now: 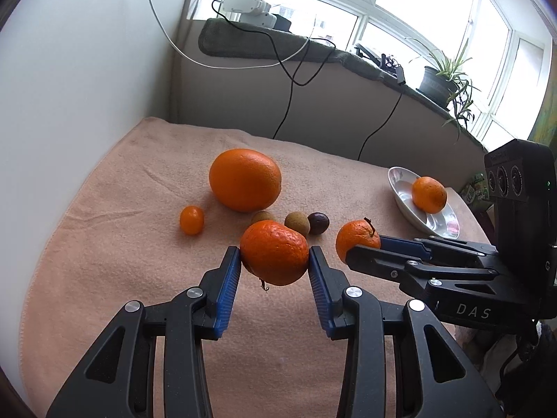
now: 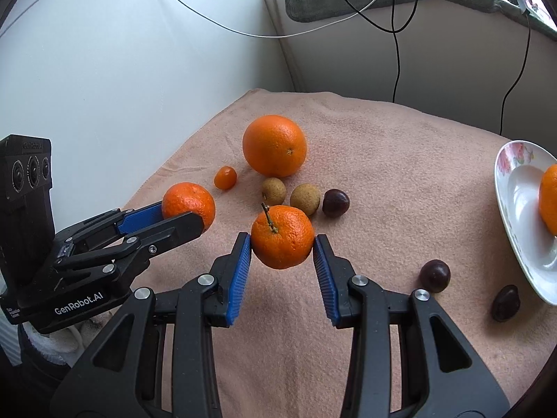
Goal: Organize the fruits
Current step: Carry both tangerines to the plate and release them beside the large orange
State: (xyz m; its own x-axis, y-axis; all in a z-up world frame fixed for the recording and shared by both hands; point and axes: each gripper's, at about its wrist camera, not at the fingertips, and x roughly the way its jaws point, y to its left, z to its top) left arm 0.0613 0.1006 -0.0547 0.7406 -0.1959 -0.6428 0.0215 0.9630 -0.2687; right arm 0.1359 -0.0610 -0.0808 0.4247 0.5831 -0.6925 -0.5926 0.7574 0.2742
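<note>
My left gripper (image 1: 275, 261) is shut on a wrinkled mandarin (image 1: 274, 251), held just above the peach towel (image 1: 104, 244). My right gripper (image 2: 282, 244) is shut on a stemmed mandarin (image 2: 282, 236); it also shows in the left wrist view (image 1: 357, 238). On the towel lie a large orange (image 2: 275, 145), a kumquat (image 2: 225, 177), two tan longans (image 2: 274, 188) (image 2: 305, 198) and dark chestnuts (image 2: 335, 202) (image 2: 434, 275) (image 2: 505, 302). A white plate (image 2: 518, 209) at the right holds one mandarin (image 2: 550, 203).
A white wall runs along the left of the towel. Behind is a low ledge with black and white cables (image 2: 395, 52), a device (image 1: 243, 5) and a potted plant (image 1: 442, 76) under the window.
</note>
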